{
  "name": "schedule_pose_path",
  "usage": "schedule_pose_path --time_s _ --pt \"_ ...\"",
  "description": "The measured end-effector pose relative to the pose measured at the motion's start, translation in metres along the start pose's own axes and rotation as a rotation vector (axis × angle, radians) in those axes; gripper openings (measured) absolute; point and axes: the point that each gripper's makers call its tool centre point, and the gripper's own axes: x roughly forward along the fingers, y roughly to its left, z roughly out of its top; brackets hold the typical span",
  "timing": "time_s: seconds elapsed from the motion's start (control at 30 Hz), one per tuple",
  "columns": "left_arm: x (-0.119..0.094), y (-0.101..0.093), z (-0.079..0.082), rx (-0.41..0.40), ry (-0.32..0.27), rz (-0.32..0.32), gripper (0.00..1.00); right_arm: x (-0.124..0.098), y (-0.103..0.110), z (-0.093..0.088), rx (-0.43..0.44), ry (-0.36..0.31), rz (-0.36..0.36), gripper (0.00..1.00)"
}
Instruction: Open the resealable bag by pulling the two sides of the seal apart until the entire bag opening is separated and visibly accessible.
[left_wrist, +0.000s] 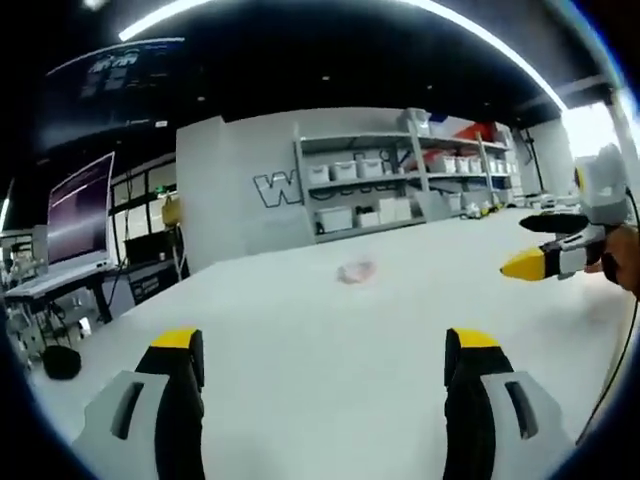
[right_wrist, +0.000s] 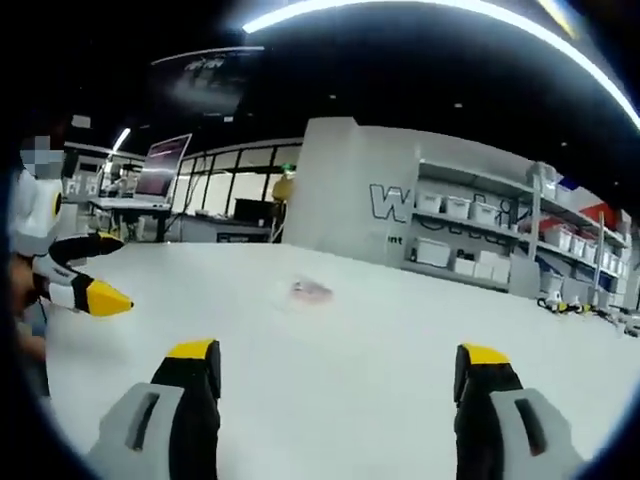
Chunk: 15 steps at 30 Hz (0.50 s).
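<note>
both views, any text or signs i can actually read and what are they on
"W": a large outlined letter on the grey partition wall, also at; the letters after it are hidden by the shelving unit.
Small dark lettering lower on that wall: too small to read.
Hanging dark sign near the ceiling: faint text, too blurred to read.
Monitor screen: content unreadable.
Small resealable bag on the table: no legible print.

A: What do the tools look like?
B: The left gripper (left_wrist: 325, 350) and the right gripper (right_wrist: 340, 360) both have black jaws with yellow tips on slotted grey mounts.
A: And seen from the side?
B: A grey-white body, with a thin black cable.
</note>
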Motion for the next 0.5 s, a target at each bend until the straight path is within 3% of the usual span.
schedule_pose_path --time_s 0.03,0.2,0.43,0.5 --pt "0.0003 0.001 -0.0004 0.01 0.003 0.004 1.0 0.0004 -0.0011 0.0052 -0.018 -0.026 -0.001 1.0" --pt "-0.0002 0.0054 -0.0029 0.015 0.042 0.011 1.0 -0.0007 -0.0062 0.0133 -0.017 -0.022 -0.008 1.0" --pt "-0.0075 0.0042 -0.0008 0.012 0.002 0.013 1.0 -0.0031 -0.0026 0.0091 0.019 -0.029 0.003 1.0" --pt "-0.0084 0.0082 -0.0003 -0.013 -0.002 0.025 0.94 -0.0034 -0.003 0.0078 0.022 -0.026 0.001 1.0"
